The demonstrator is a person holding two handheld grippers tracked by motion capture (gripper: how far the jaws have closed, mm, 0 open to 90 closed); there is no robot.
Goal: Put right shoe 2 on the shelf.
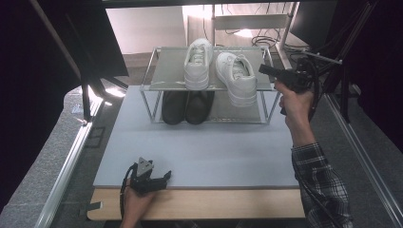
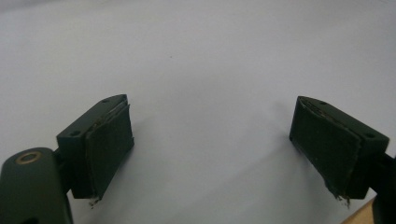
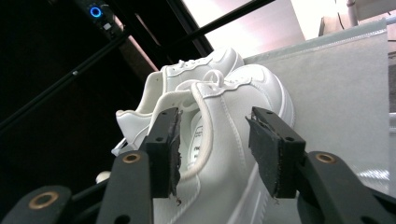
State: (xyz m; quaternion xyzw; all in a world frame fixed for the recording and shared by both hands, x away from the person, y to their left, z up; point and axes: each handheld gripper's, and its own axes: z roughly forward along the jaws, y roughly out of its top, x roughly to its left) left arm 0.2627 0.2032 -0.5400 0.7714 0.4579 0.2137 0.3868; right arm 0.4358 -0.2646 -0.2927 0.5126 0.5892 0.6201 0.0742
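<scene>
Grey worktop [image 1: 199, 156] carries my rack [image 1: 157, 71]; on top, the white sneaker [image 1: 236, 78] looks light and soft, so I'd pinch its padded collar; right claw [image 3: 212, 140] open around it, gripping nothing

sneakers [image 1: 235, 76]: white all over, white laces
shoes on lower shelf [image 1: 186, 107]: black
rack [image 1: 168, 71]: grey shelves, silver frame
mat [image 1: 199, 152]: pale grey
table edge [image 1: 199, 204]: light wood
sleeve [image 1: 321, 183]: dark plaid with pale lines
right gripper [image 3: 212, 149]: black jaws
left gripper [image 2: 210, 144]: black jaws
</scene>
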